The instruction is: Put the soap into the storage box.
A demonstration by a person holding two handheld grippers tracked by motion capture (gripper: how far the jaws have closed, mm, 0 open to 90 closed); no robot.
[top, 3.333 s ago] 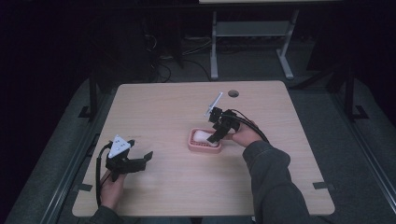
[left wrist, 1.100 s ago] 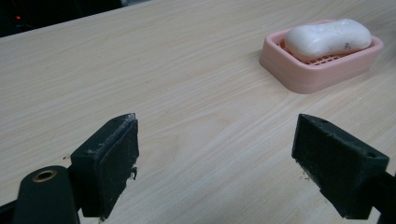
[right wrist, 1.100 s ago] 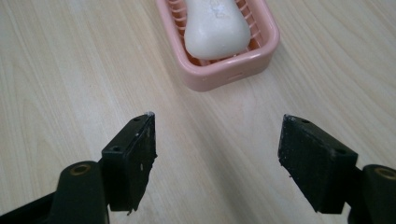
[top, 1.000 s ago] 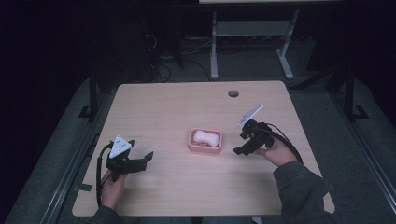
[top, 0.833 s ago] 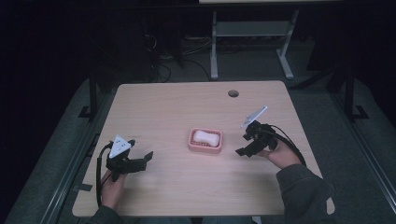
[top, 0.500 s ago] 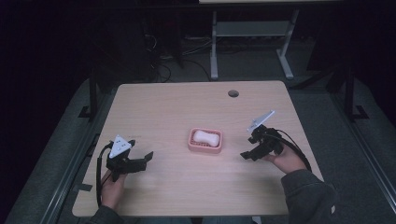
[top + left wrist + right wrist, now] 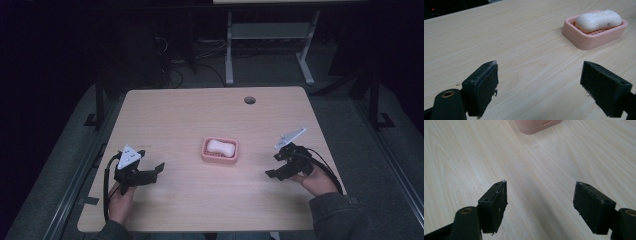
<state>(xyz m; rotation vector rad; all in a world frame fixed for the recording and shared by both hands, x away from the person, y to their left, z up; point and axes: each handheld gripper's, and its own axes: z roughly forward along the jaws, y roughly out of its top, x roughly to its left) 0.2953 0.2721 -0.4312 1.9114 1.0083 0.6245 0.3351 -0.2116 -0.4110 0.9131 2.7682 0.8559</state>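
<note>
A white bar of soap (image 7: 221, 146) lies in a pink soap dish (image 7: 220, 157) at the middle of the wooden table (image 7: 200, 115). The left gripper view has the soap (image 7: 599, 20) and dish (image 7: 589, 37) at its upper right. My left gripper (image 7: 152, 172) rests near the table's front left, open, nothing between its jaws (image 7: 539, 90). My right gripper (image 7: 276, 166) sits at the front right, pointing toward the dish, open and empty (image 7: 540, 205). A corner of the dish (image 7: 536, 126) shows at the top of the right gripper view.
A round cable hole (image 7: 249, 100) is at the table's far edge. Behind the table stands a grey metal frame (image 7: 265, 45) on a dark floor with cables. Bare tabletop surrounds the dish on all sides.
My right gripper has left the soap dish, where it was over the soap, and drawn back to the right and toward the front edge, sinking slightly. The left gripper has stayed put.
</note>
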